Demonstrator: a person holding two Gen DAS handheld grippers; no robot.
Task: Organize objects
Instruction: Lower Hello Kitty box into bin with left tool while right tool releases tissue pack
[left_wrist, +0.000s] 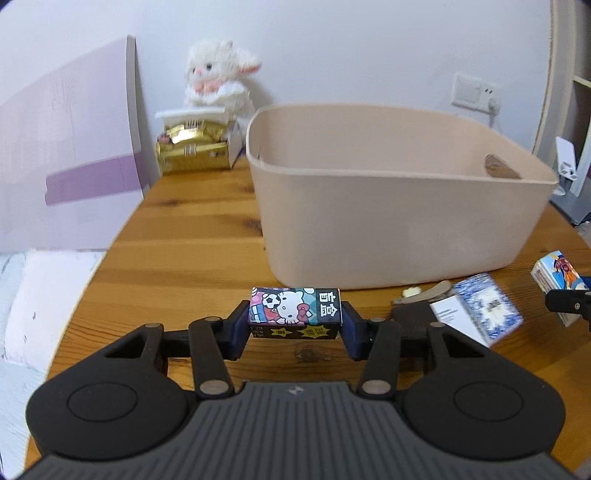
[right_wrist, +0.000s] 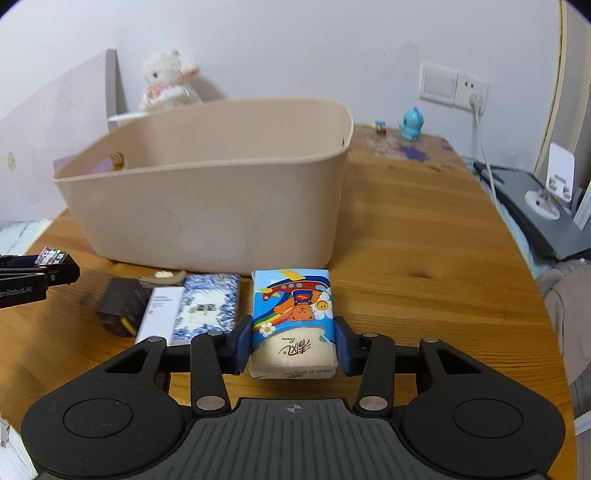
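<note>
My left tongs (left_wrist: 294, 320) clamp the Hello Kitty box (left_wrist: 294, 312) just above the desk (left_wrist: 177, 266); my right tongs (right_wrist: 293, 343) clamp the tissue pack (right_wrist: 293, 321); both are gripped, so next I'd lift each over the bin (left_wrist: 369, 206) rim and let go.

A white plush lamb (left_wrist: 218, 72) sits at the far left corner of the wooden counter (left_wrist: 192, 258), against the wall, atop a white tray (left_wrist: 190, 114) that rests on gold foil packages (left_wrist: 192, 147). A pale purple board (left_wrist: 70, 147) leans beside them. On the wall is a white socket (right_wrist: 471, 90) with a cord plugged in, next to a light switch (right_wrist: 437, 84). A small blue figurine (right_wrist: 410, 123) stands at the counter's far right corner. Off the right edge, a white stand (right_wrist: 550, 192) rests on a grey slab (right_wrist: 535, 210).
</note>
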